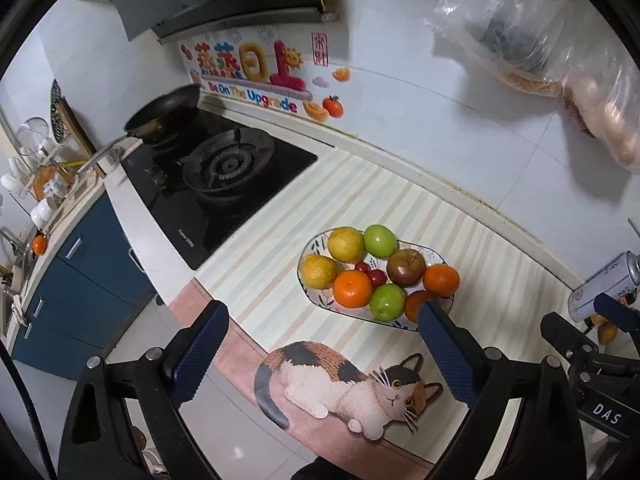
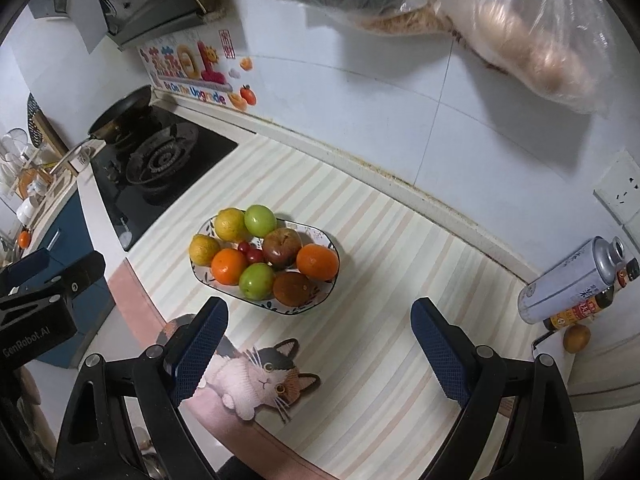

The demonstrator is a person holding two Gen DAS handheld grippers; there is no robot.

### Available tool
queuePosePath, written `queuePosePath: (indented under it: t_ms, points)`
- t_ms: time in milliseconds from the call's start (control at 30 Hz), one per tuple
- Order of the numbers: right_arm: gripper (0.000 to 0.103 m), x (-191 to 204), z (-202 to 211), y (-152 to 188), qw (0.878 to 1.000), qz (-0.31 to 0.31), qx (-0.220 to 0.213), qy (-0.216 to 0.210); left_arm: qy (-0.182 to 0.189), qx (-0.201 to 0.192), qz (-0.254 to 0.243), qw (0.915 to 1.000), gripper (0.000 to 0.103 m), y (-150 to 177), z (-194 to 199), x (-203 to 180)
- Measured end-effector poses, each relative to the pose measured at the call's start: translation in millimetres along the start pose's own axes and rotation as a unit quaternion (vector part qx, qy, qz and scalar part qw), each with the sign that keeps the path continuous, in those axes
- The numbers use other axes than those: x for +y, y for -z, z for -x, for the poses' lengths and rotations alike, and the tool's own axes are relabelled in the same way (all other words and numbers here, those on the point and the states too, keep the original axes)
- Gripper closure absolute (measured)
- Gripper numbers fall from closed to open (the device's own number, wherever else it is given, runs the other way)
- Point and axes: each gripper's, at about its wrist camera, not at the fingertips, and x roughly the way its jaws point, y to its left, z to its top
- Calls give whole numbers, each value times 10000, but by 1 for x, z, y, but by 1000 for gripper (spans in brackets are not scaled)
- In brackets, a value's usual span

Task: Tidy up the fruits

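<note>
A patterned oval plate (image 1: 310, 246) (image 2: 200, 276) on the striped mat holds oranges (image 1: 352, 288) (image 2: 317, 262), yellow citrus (image 1: 345, 244) (image 2: 231, 224), green fruits (image 1: 380, 241) (image 2: 260, 220), a dark reddish apple (image 1: 406, 267) (image 2: 282, 247) and small red cherries (image 1: 370, 273) (image 2: 250, 253). My left gripper (image 1: 324, 320) is open and empty, just in front of the plate. My right gripper (image 2: 320, 320) is open and empty, in front of the plate and slightly right. The right gripper's body also shows at the right edge of the left wrist view (image 1: 592, 344).
A gas stove (image 1: 224, 168) (image 2: 160, 160) with a black pan (image 1: 164, 114) lies left of the mat. A silver can (image 2: 568, 280) (image 1: 604, 284), a dark bottle (image 2: 580, 308) and a small round fruit (image 2: 576, 338) sit at the right. Plastic bags (image 2: 480, 20) hang on the wall above.
</note>
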Motion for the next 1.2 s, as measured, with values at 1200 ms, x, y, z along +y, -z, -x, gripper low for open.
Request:
queuePosePath:
  t_ms: [1200]
  points:
    - [3, 2, 1, 4, 10000, -68, -41, -40, 52, -35, -27, 10000, 1, -1, -3, 3]
